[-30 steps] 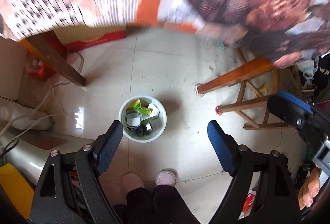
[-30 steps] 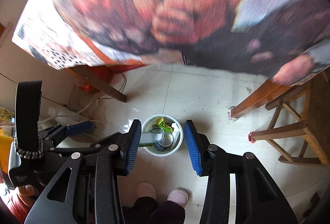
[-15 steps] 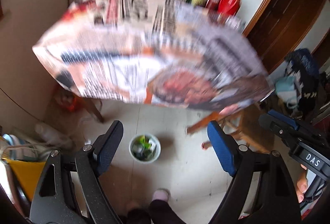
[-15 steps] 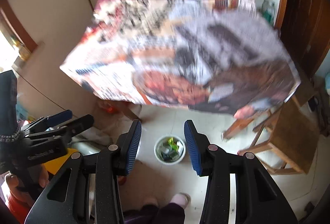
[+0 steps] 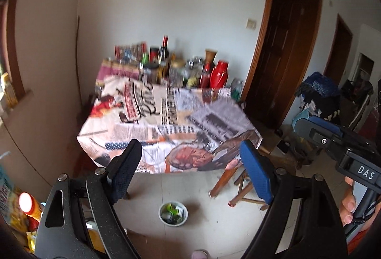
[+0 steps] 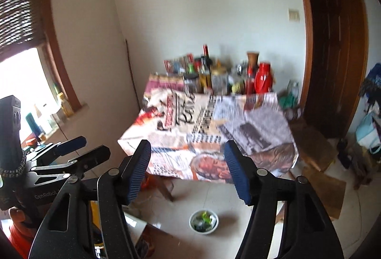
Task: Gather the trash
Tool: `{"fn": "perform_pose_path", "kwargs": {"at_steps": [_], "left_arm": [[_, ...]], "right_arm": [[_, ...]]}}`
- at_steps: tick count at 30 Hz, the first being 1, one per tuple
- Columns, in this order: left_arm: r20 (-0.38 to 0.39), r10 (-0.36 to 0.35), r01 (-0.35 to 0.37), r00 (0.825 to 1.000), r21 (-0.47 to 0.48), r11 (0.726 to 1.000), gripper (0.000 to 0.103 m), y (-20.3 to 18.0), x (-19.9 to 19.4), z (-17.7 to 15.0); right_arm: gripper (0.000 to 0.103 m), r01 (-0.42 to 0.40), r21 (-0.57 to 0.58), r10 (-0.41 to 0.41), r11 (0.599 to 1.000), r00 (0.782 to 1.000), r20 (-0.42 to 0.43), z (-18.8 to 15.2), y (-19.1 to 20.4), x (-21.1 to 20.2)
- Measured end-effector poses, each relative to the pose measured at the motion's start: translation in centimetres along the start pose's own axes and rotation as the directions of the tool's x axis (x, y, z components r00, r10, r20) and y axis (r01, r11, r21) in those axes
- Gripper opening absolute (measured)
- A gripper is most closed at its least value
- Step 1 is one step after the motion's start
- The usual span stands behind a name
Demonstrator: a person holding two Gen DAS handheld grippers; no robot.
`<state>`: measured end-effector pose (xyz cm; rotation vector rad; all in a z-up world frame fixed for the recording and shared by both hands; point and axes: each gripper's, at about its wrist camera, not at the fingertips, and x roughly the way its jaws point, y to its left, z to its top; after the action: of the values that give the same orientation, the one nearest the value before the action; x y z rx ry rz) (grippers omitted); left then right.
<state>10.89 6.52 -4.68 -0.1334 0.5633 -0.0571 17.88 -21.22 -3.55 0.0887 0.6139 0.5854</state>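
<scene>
A small white bin (image 5: 173,210) holding green and white scraps stands on the tiled floor in front of the table; it also shows in the right wrist view (image 6: 203,221). My left gripper (image 5: 190,147) hovers high above it, its jaws wide and still opening, with nothing between them. My right gripper (image 6: 187,147) is also raised, jaws opening and empty. Each gripper appears at the edge of the other's view: the right gripper (image 5: 333,139) and the left gripper (image 6: 71,147). No loose trash shows on the near part of the table.
The table under a newspaper-print cloth (image 5: 166,116) carries several bottles and jars (image 5: 185,68) at its far edge by the wall. A wooden stool (image 5: 243,187) stands right of the bin. A dark door (image 5: 285,56), a cardboard box (image 6: 316,151) and a window sill (image 6: 59,111) surround the space.
Both grippers have risen from just above the bin and tilted up, so the whole tabletop and the wall now show. The right jaws have spread wider.
</scene>
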Motion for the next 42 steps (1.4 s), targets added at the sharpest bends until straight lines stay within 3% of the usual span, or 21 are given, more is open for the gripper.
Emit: {"fn": "perform_pose_path", "kwargs": {"at_steps": [2, 5, 7, 8, 17, 42], "left_arm": [[0.021, 0.002, -0.002, 1.000, 0.002, 1.000, 0.093, -0.1, -2.1, -0.3], [0.034, -0.011, 0.011, 0.999, -0.004, 1.000, 0.093, 0.2, -4.5, -0.9], [0.039, -0.007, 0.008, 0.999, -0.002, 1.000, 0.093, 0.2, -5.7, -1.4], [0.042, -0.006, 0.006, 0.999, 0.000, 1.000, 0.093, 0.2, -6.3, -1.6], [0.073, -0.022, 0.021, 0.997, 0.012, 1.000, 0.093, 0.2, -9.4, -2.5], [0.066, -0.022, 0.022, 0.998, 0.009, 1.000, 0.096, 0.1, -9.2, -2.7]], "right_arm": [[0.060, 0.006, -0.009, -0.006, 1.000, 1.000, 0.018, -0.2, 1.1, -1.6], [0.062, 0.021, -0.015, -0.021, 1.000, 0.999, 0.045, -0.7, 2.1, -3.3], [0.081, 0.033, -0.012, -0.032, 0.999, 0.997, 0.064, -1.1, 2.6, -4.3], [0.084, 0.037, -0.009, -0.036, 0.999, 0.996, 0.077, -1.3, 2.7, -4.8], [0.084, 0.050, -0.018, -0.049, 0.999, 0.995, 0.088, -1.9, 3.5, -6.8], [0.084, 0.041, -0.029, -0.039, 0.999, 0.998, 0.057, -1.9, 3.2, -7.2]]}}
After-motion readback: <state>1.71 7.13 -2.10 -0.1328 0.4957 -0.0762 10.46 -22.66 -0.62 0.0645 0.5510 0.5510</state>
